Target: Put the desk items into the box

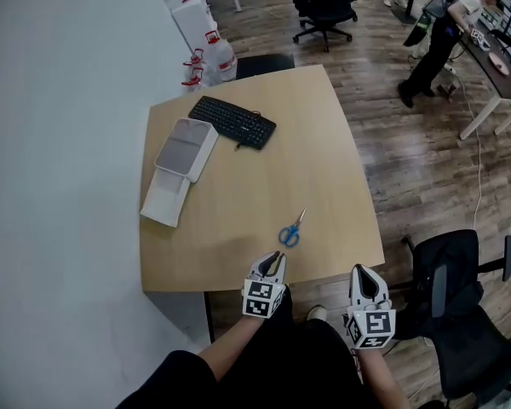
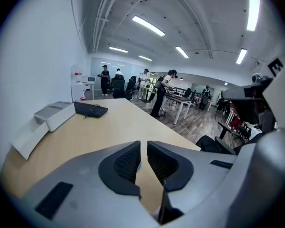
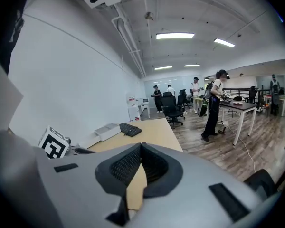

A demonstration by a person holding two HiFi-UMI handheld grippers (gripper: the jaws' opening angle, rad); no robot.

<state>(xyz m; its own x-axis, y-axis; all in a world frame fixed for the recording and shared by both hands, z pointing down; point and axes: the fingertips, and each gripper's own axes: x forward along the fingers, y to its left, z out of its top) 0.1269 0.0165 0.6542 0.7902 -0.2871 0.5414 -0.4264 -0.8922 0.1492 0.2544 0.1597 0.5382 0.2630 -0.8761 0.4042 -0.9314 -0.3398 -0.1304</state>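
- Your scissors (image 1: 292, 230) have blue handles. They lie flat near the front edge of the desk (image 1: 324, 186), handles toward you and blades pointing away.
- Your black keyboard (image 1: 232, 122) sits at the far end, set at an angle across the desk.
- Your box (image 1: 187, 147), white with a grey inside, lies open just left of the keyboard. Its white lid (image 1: 165, 199) stretches from it toward you along the left edge.

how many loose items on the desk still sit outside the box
2: a black computer keyboard toward the far side beside the white rectangular box, and blue-handled scissors near the front edge. None look hidden.
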